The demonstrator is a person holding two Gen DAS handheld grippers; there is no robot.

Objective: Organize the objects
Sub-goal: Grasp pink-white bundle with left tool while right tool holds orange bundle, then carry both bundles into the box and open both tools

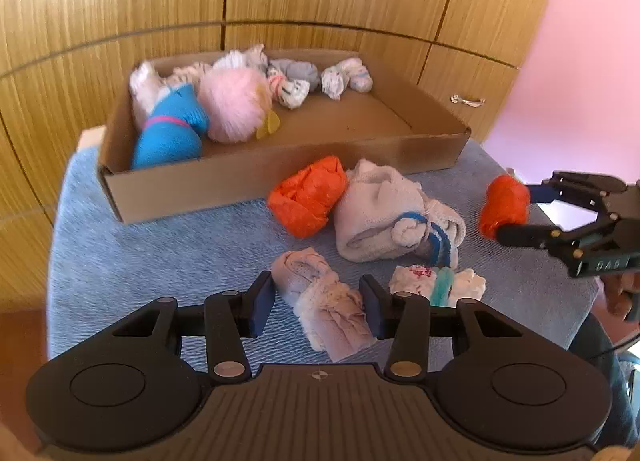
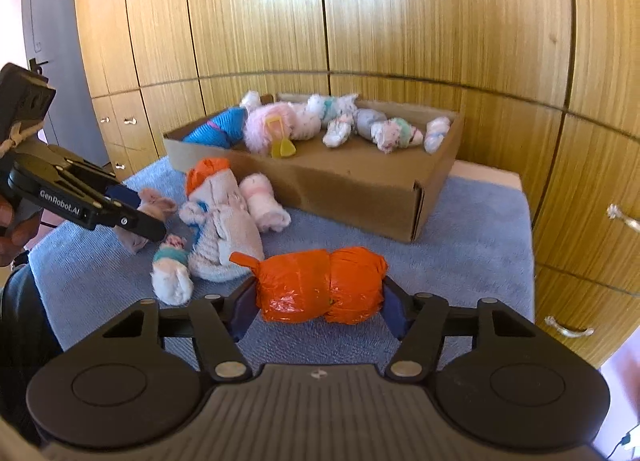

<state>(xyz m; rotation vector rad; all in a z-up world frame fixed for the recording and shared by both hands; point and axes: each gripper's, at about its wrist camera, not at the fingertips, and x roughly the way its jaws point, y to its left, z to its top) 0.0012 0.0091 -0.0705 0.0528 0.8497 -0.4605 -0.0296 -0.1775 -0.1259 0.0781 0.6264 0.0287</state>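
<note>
My right gripper [image 2: 320,299] is shut on an orange plastic-wrapped bundle [image 2: 320,286] and holds it above the blue towel; it also shows in the left wrist view [image 1: 503,206]. My left gripper [image 1: 316,303] is open, its fingers on either side of a pale pink rolled cloth [image 1: 326,307] that lies on the towel. A cardboard box [image 1: 280,169] at the back holds a blue sock roll [image 1: 170,133], a pink fluffy ball [image 1: 234,103] and several small white rolls. A second orange bundle [image 1: 306,195] and a white towel bundle [image 1: 384,213] lie in front of the box.
A small white roll with a teal band [image 1: 438,281] lies to the right of the left gripper. The blue towel [image 1: 160,253] covers a small table. Wooden wardrobe doors [image 2: 400,21] stand close behind and to the right, with metal handles [image 2: 568,329].
</note>
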